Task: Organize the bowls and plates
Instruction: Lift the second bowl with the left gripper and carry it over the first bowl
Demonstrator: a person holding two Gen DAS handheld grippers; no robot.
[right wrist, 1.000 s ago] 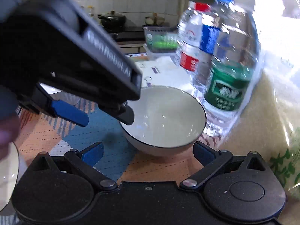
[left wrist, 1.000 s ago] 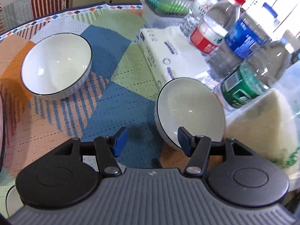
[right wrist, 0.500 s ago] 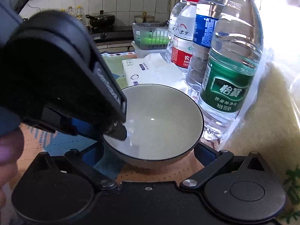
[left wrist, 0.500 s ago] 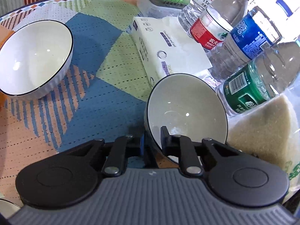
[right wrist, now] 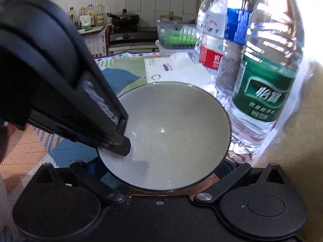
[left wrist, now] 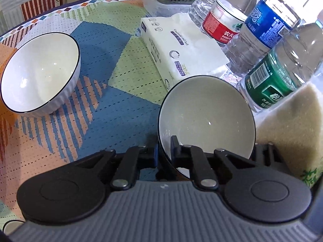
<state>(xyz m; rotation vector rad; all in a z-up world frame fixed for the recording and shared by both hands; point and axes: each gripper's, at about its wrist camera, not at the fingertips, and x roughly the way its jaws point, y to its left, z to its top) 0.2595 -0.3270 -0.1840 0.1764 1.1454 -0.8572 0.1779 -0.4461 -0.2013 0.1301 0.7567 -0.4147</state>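
Left gripper (left wrist: 163, 153): fingers clamped on the near rim of the small bowl (left wrist: 206, 121), one inside, one outside.
Right gripper (right wrist: 161, 171): fingers spread wide on either side of that bowl, its fingertips hidden behind it; no grip there.
Bowl's place: on the worktop (left wrist: 113, 109), tipped slightly, just beside the green-label bottle (left wrist: 282, 76) and the rice bag (left wrist: 290, 129).
Open room: bare patterned cloth stretches left toward the ribbed bowl (left wrist: 40, 74).
In the way: bottles crowd the right; a tissue pack (left wrist: 173, 50) lies behind.
Surfaces: glossy white glaze, dark rim lines, woven dotted cloth.
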